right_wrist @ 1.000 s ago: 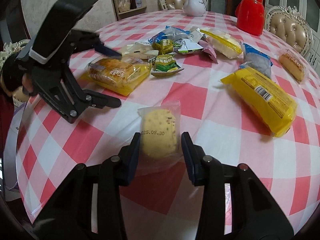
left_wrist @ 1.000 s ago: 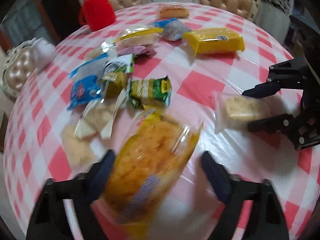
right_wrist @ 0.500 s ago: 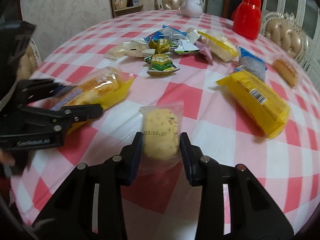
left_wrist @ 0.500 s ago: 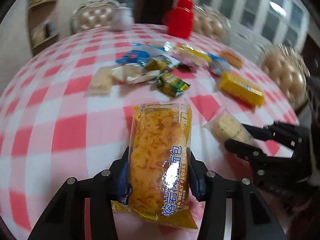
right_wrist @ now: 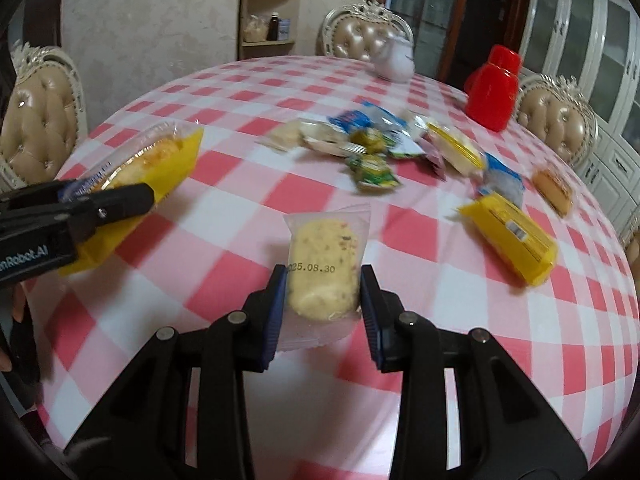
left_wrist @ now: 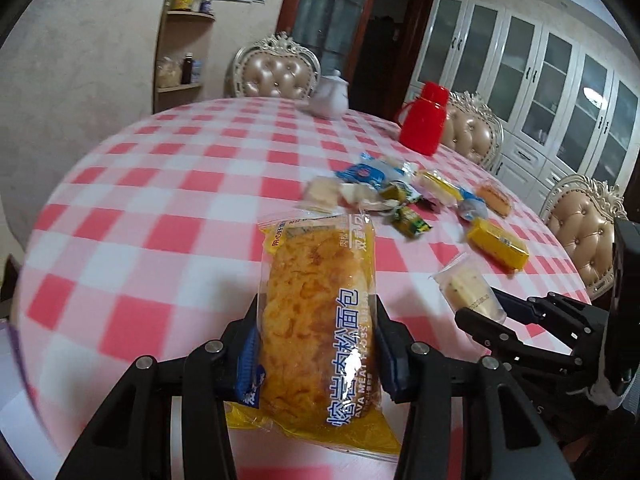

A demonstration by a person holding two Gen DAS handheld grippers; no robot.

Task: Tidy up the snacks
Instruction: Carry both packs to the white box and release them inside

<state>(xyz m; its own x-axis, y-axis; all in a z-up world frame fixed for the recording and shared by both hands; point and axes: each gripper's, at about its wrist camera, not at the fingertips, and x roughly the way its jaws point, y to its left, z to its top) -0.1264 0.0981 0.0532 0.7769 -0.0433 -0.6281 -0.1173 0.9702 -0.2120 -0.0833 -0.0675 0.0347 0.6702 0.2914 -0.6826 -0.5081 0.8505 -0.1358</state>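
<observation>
**Both tongs loaded over the checked table**

Dining room with white glass-front cabinets (left_wrist: pixel 560 92) and tufted beige chairs (right_wrist: pixel 368 40) around a round table in a red-and-white checked cloth (left_wrist: pixel 168 208). Left gripper (left_wrist: pixel 316 320) has its jaws pinched on a yellow plastic-wrapped meat floss bread (left_wrist: pixel 316 320) with blue lettering, held lengthwise between the pads and lifted off the cloth near the table's near edge. Right gripper (right_wrist: pixel 324 292) is clamped tight on a small clear packet with a pale round cake (right_wrist: pixel 324 272), date stamp facing up, also near the near edge, a bit to the right of the bread.

Rest of the snacks sit in a loose pile (right_wrist: pixel 372 140) toward the middle-right of the table: blue, green and clear wrappers all touching or overlapping, too blurry to sort out. Long yellow packet (right_wrist: pixel 512 236) lies alone closer to the right edge, and a small orange-brown cake in clear wrap (right_wrist: pixel 554 192) just beyond it. Red plastic jug (right_wrist: pixel 494 88) and a white teapot (right_wrist: pixel 394 60) stand at the far edge.
</observation>
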